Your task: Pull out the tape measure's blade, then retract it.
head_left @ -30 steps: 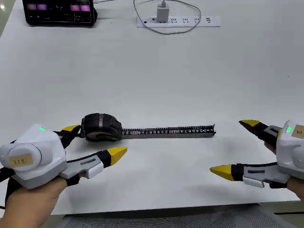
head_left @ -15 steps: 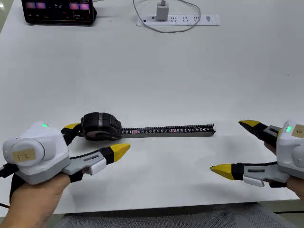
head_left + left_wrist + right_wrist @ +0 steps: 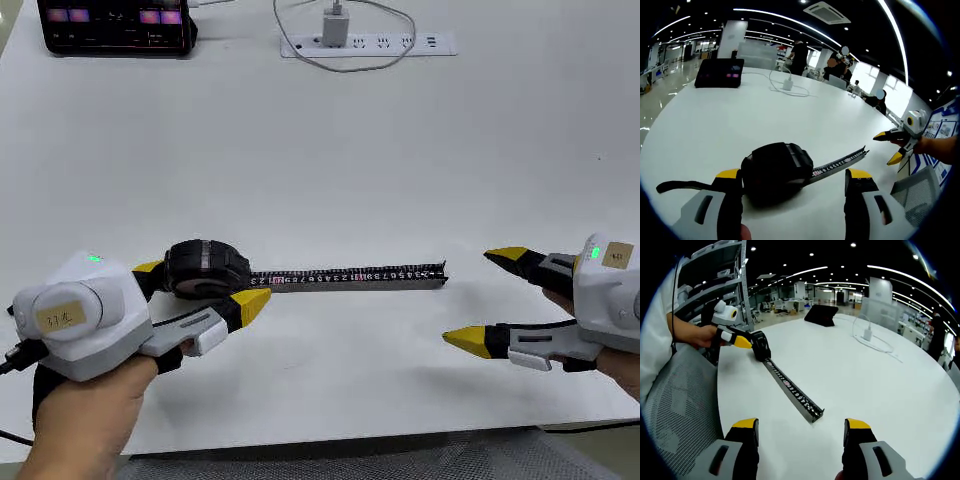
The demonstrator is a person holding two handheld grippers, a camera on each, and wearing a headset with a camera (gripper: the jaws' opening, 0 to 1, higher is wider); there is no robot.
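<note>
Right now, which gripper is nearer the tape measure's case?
Left. The left gripper straddles the case, jaws open; the right gripper sits apart, beyond the extended blade's far end.

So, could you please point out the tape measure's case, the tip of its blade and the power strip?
tape measure case [image 3: 207,268], head view, middle of the black housing.
blade tip [image 3: 443,271], head view, hooked end of the pulled-out blade.
power strip [image 3: 400,44], head view, right part of its white body.
</note>
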